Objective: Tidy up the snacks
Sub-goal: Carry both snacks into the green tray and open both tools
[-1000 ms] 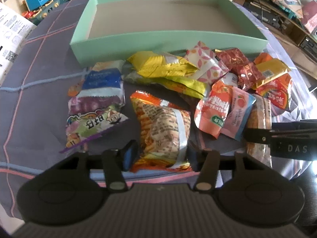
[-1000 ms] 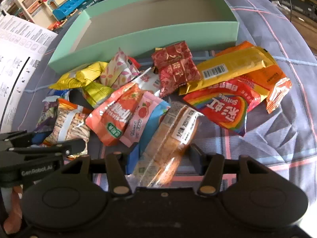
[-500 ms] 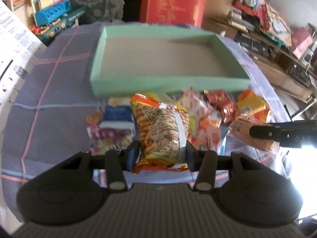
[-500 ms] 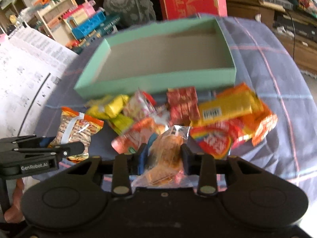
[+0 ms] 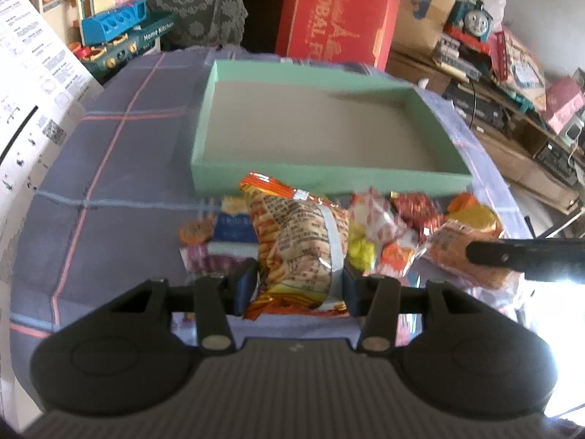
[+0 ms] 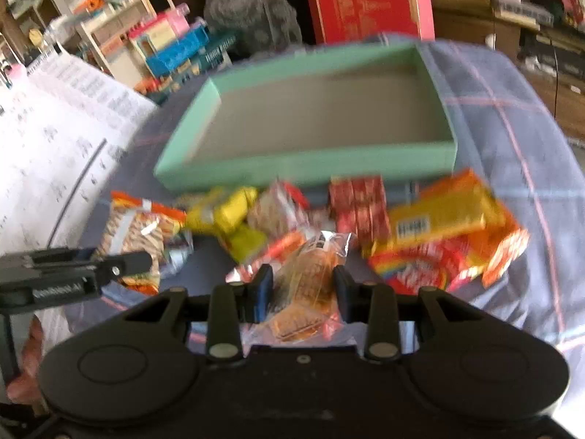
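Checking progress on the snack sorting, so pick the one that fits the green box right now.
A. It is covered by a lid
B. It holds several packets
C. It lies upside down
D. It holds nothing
D: the green box shows only its bare brown floor, while the snacks lie in front of it or sit in the grippers.

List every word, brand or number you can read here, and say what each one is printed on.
"Home Kitchen": dark green toy kitchen set, white lettering.
"GLOBAL F...", cut off: big red cardboard box.
Orange crinkly snack bag: print too small to read.
Yellow flat packet: barcode only, digits blurred.
White printed paper sheet: unreadable.
Black side of the left gripper: white label blurred.
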The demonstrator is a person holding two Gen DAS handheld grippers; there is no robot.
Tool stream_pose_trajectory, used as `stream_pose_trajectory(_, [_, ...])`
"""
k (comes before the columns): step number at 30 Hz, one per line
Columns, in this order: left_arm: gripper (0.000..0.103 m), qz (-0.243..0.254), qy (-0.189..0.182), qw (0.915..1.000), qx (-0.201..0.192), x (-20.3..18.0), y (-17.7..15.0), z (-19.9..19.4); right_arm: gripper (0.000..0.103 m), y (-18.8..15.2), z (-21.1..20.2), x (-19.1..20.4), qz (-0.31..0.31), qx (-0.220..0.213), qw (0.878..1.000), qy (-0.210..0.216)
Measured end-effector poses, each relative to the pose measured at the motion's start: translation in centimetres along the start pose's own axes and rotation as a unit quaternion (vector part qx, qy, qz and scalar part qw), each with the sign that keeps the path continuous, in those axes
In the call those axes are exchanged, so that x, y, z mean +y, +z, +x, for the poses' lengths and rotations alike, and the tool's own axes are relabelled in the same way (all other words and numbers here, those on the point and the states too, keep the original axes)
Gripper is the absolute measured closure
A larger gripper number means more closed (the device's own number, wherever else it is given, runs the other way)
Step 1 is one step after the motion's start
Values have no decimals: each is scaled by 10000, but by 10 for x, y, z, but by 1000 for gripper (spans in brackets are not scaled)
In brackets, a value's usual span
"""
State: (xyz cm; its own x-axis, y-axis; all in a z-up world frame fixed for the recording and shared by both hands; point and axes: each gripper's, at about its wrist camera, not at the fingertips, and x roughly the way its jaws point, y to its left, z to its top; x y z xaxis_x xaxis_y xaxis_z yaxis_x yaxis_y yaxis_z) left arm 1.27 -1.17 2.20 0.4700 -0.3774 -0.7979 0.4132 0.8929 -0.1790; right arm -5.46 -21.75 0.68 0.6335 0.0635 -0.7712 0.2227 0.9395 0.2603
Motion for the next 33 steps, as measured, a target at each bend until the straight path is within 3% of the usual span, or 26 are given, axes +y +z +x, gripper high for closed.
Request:
stream_pose_trajectory(6, [56,95,228,9992,-328,10,48,10,68,50,5,14,-310,-377,9988,23])
stream_pose_trajectory(12, [56,273,311,9980,-468,16,115,47,68,110,52,36,-511,-492,9975,74])
stream_pose_trajectory(19, [56,350,344,9986,-212,28,175,122,68,164,133,51,-457,-404,9981,127])
stream_pose_trajectory(29, [55,347,626,9974,86,48,206,204,68,204,215,38,-156,-364,9990,187])
stream_pose_trajectory(30, [51,367,714,9968,23,47,207,206,63,206,219,36,-140,-370,9991,148])
stream_pose_trajectory(31, [32,378,772,9963,-18,45,207,205,57,206,218,32,-93,-374,9992,140])
stream_pose_trajectory(32, [11,370,805,9960,-74,44,207,203,32,206,218,29,-34,-359,9992,156])
stream_pose_trajectory(33, [4,349,849,9956,-172,43,206,199,8,204,216,26,15,-378,9992,129])
